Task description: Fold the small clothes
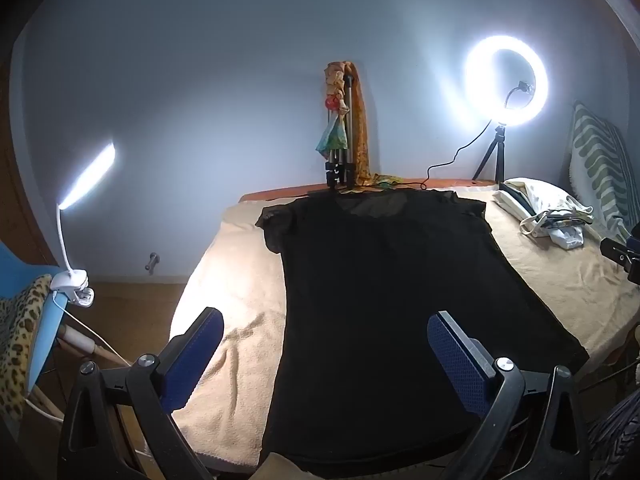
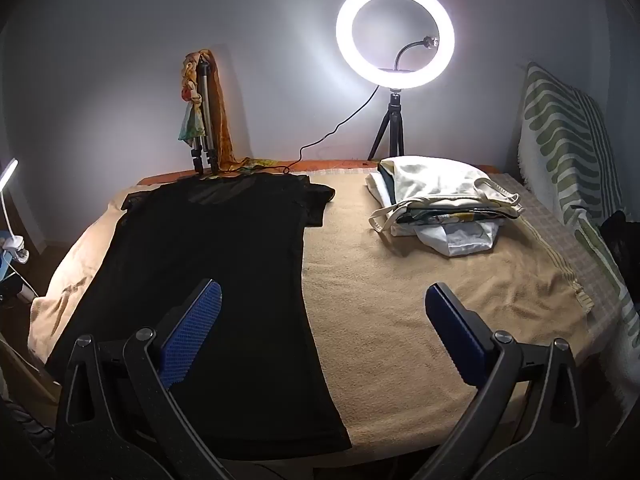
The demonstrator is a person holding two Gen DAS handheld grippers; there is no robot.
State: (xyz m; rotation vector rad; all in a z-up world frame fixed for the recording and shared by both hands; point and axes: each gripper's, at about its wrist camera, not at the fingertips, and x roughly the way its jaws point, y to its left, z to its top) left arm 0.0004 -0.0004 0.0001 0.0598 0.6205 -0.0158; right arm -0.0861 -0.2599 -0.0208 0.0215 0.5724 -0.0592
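A black t-shirt (image 1: 376, 280) lies spread flat on a beige towel (image 1: 240, 288), collar at the far side, hem near me. It also shows in the right wrist view (image 2: 216, 248), on the left part of the towel (image 2: 420, 312). My left gripper (image 1: 326, 356) is open and empty, held above the shirt's near left hem. My right gripper (image 2: 322, 332) is open and empty, held above the shirt's right edge and the bare towel beside it.
A pile of folded light clothes (image 2: 440, 200) sits at the far right. A lit ring light (image 2: 395, 34) on a tripod and a folded tripod with scarves (image 2: 204, 120) stand at the back. A clip lamp (image 1: 80, 216) is at the left, a striped cushion (image 2: 568, 148) at the right.
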